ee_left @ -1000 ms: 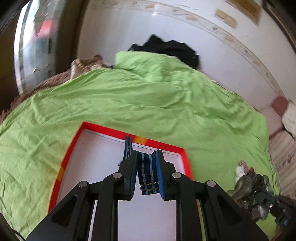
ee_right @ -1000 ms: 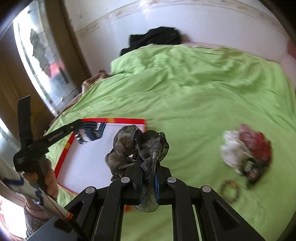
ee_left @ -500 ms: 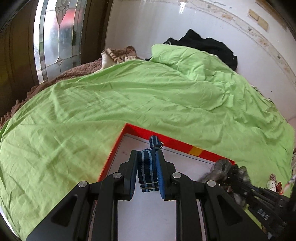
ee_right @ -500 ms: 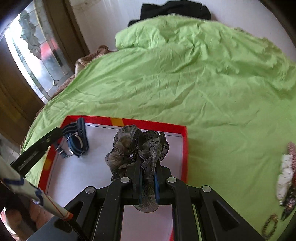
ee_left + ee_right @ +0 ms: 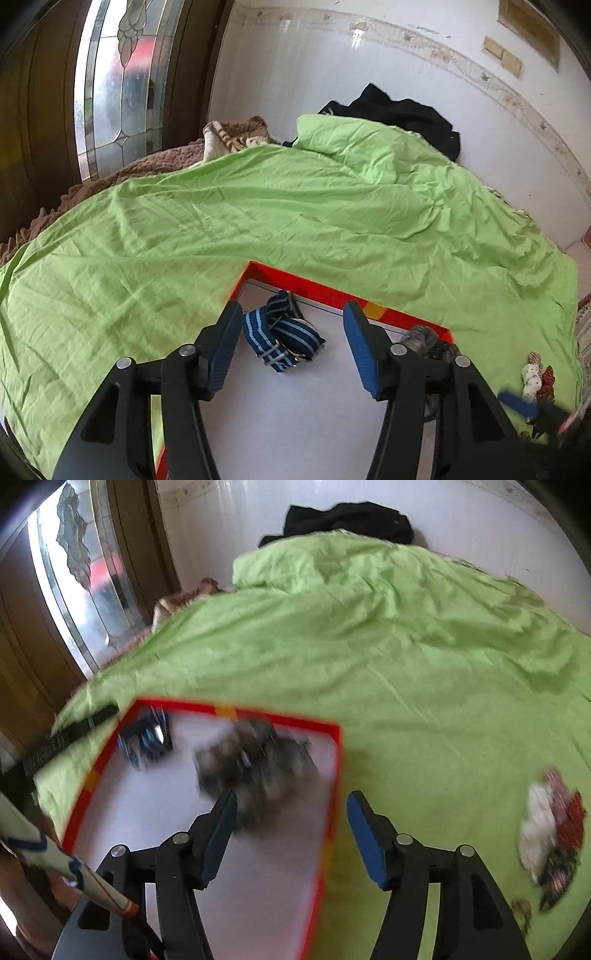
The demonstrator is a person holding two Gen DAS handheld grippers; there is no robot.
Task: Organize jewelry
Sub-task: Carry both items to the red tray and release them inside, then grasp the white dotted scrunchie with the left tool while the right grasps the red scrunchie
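The left tool [image 5: 291, 336] had just opened wide over the blue striped fabric watch strap [image 5: 282, 338], which lay free in the red-rimmed white tray [image 5: 332, 295]. Only the right view showed the right tool [image 5: 290, 812], likewise newly opened, behind the blurred grey-brown fabric scrunchie [image 5: 255, 764].

A wrinkled green sheet [image 5: 295, 221] covers the bed. A brown blanket [image 5: 110, 177] lies along its far left edge, beside a dark wooden door [image 5: 37, 110] with a leaded glass pane [image 5: 118, 92] letting in daylight. A white tiled wall [image 5: 314, 66] stands behind, dark clothes [image 5: 402, 114] heaped against it.
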